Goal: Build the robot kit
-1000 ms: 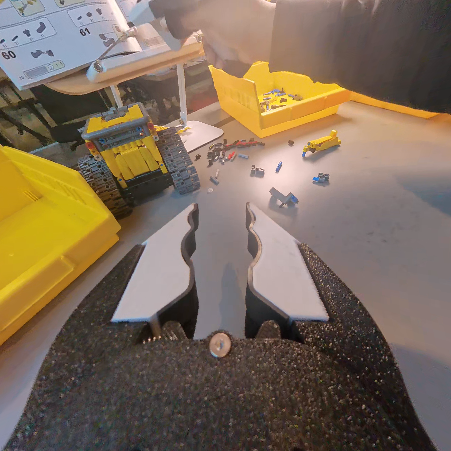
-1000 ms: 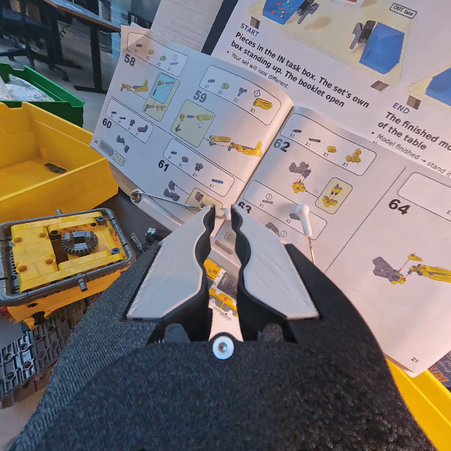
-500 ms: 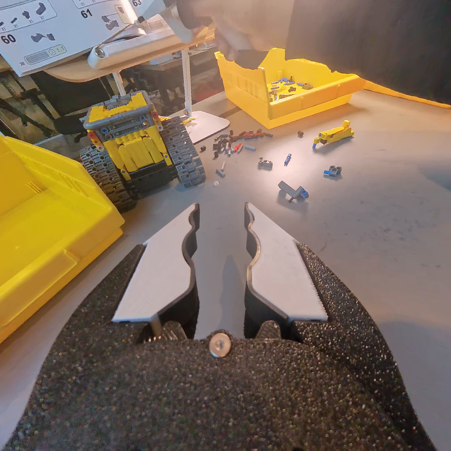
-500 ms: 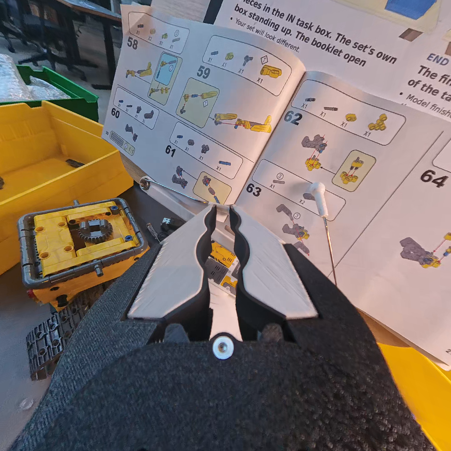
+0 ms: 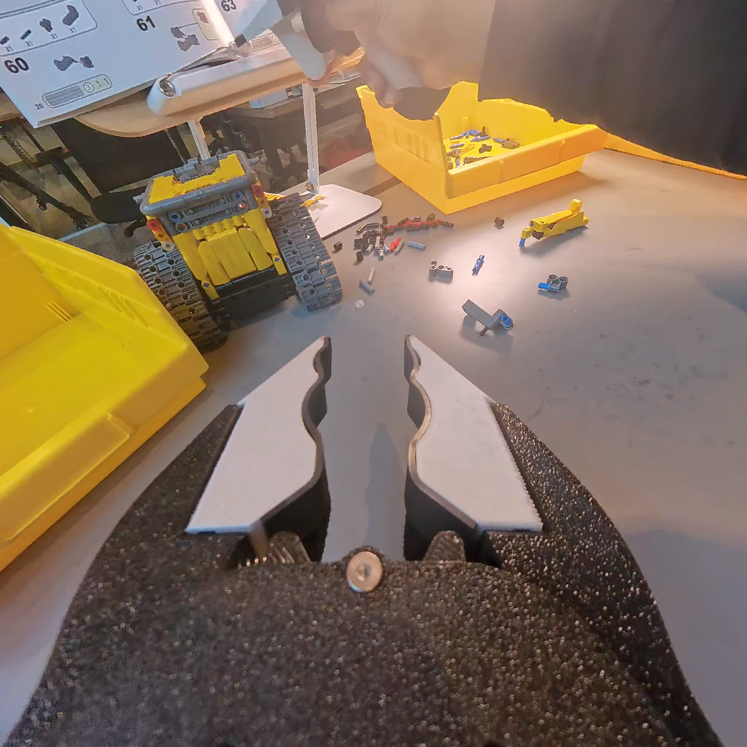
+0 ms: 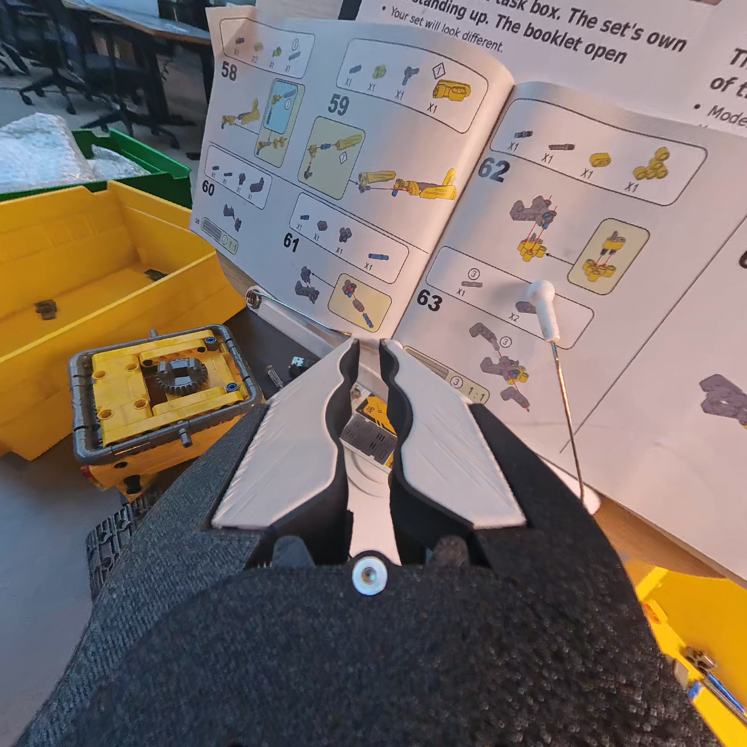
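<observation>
The tracked yellow model (image 5: 234,246) stands on the grey tabletop (image 5: 606,404), and everything else is placed from it. The left claw (image 5: 365,348) hangs low over bare tabletop just in front of the model, its jaws apart and empty. To the model's left, nearly touching its track, sits a large yellow bin (image 5: 81,384). To its right lies a scatter of small black, red and grey pins (image 5: 388,238); farther right are a grey angled piece with a blue pin (image 5: 487,317), a small grey connector (image 5: 440,273), a blue-and-grey piece (image 5: 553,283) and a yellow arm assembly (image 5: 553,224). Behind these stands a second yellow bin (image 5: 505,169) holding small parts.

Above and behind the model, an open instruction booklet (image 6: 364,169) rests on a white stand (image 5: 339,206), with a white-tipped wire page holder (image 6: 543,307) lying across its right-hand page. The right claw (image 6: 368,344) is up at the booklet's lower edge, to the model's right, its jaws drawn close with a narrow slit between the tips; whether they pinch the stand's ledge cannot be told. In the right wrist view the model's top shows a dark gear (image 6: 182,374) set in its yellow frame.
</observation>
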Demonstrator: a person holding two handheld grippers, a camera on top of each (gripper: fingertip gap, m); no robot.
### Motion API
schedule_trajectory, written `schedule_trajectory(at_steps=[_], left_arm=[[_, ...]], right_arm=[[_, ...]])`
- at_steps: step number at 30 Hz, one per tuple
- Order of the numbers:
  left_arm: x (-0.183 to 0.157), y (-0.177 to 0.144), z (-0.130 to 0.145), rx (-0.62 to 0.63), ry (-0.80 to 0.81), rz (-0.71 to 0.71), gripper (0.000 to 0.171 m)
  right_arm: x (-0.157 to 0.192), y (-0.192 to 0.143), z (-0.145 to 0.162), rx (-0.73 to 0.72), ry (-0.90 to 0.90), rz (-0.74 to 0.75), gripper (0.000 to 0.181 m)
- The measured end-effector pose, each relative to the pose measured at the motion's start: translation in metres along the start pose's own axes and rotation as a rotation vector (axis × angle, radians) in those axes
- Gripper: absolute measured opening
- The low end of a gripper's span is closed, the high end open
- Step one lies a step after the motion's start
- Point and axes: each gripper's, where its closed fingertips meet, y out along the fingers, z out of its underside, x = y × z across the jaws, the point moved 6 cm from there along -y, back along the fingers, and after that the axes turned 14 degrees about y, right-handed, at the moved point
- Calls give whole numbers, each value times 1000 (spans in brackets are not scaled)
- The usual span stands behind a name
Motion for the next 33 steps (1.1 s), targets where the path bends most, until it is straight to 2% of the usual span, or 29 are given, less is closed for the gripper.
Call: schedule_trajectory(at_steps=[6,10,12,14,23,28,33], left_arm=[[-1,1,0,4,9,2,35],[0,1,0,1,8,-5,35],[1,-1,-1,-10,7,-18,33],[3,-2,-2,-24,4,-33,31],[13,-10,-3,-41,-12,-82,31],[16,-12,-6,-57,-32,-94,31],[18,-14,-6,-59,-43,-100,31]], right_arm=[[10,-15,-6,-133,-16,-6,16],[33,-18,-11,-239,-28,51,15],[43,-15,-11,-287,-18,87,8],[49,-6,-12,-296,0,108,0],[44,31,-10,-231,70,153,0],[44,28,-12,-230,42,140,0],[49,-5,-20,-289,7,87,0]])
